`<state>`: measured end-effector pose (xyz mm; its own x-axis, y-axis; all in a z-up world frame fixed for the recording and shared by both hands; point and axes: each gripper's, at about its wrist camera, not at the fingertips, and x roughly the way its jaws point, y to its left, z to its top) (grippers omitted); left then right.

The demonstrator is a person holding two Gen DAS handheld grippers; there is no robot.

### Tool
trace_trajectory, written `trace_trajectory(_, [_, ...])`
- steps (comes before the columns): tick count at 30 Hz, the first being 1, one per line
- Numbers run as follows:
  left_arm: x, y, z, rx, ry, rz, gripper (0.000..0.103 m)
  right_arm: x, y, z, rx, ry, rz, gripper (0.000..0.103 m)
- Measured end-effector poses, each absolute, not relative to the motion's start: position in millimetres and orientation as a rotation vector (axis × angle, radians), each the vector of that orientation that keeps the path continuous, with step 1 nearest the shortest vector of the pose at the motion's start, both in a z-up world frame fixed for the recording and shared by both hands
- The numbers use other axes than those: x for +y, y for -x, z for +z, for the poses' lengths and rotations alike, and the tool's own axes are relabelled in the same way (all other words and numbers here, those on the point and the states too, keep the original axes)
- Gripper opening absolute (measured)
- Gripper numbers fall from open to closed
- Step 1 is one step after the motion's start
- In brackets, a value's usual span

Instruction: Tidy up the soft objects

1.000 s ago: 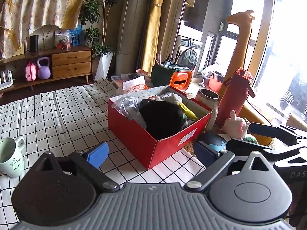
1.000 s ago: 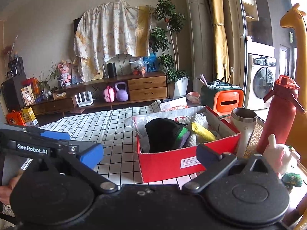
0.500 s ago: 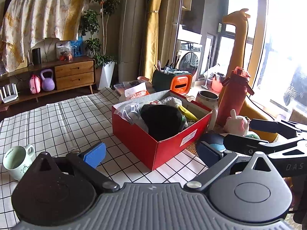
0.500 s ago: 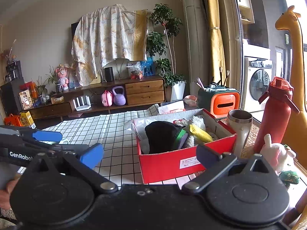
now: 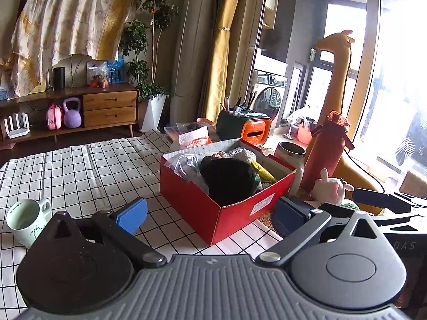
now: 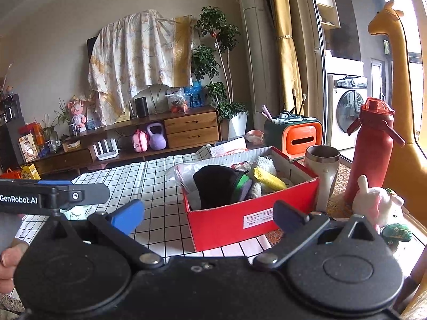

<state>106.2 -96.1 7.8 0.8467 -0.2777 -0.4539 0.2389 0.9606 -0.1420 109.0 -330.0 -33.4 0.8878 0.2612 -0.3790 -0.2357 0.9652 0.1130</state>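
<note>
A red cardboard box [image 5: 208, 210] [image 6: 240, 218] stands on the checked tablecloth. It holds a black cap [image 5: 226, 178] [image 6: 216, 184], a clear plastic bag [image 5: 184, 164], a yellow soft item [image 6: 268, 180] and a white fluffy item [image 6: 263, 164]. A pink-and-white plush rabbit [image 5: 331, 186] [image 6: 376, 204] and a small green plush [image 6: 397, 232] lie to the right of the box. My left gripper [image 5: 210, 212] and my right gripper [image 6: 208, 214] are both open and empty, held in front of the box.
A mint mug [image 5: 26, 220] stands at the left. A steel tumbler [image 6: 321, 169], a red bottle [image 6: 371, 146], an orange and green holder [image 6: 293, 134] and a yellow giraffe figure [image 6: 400, 93] stand at the right. A wooden sideboard [image 6: 186, 130] is behind.
Both grippers have drawn back and risen a little, so the box looks smaller and more of the room shows. Both stay open.
</note>
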Motion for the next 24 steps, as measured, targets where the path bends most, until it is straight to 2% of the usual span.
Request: trace_trajectory(24, [-94.2, -99.8, 4.2, 0.479, 0.09, -0.286, 0.103, -325.8, -105.1, -27.3, 0.38, -0.069, 0.257, 0.103])
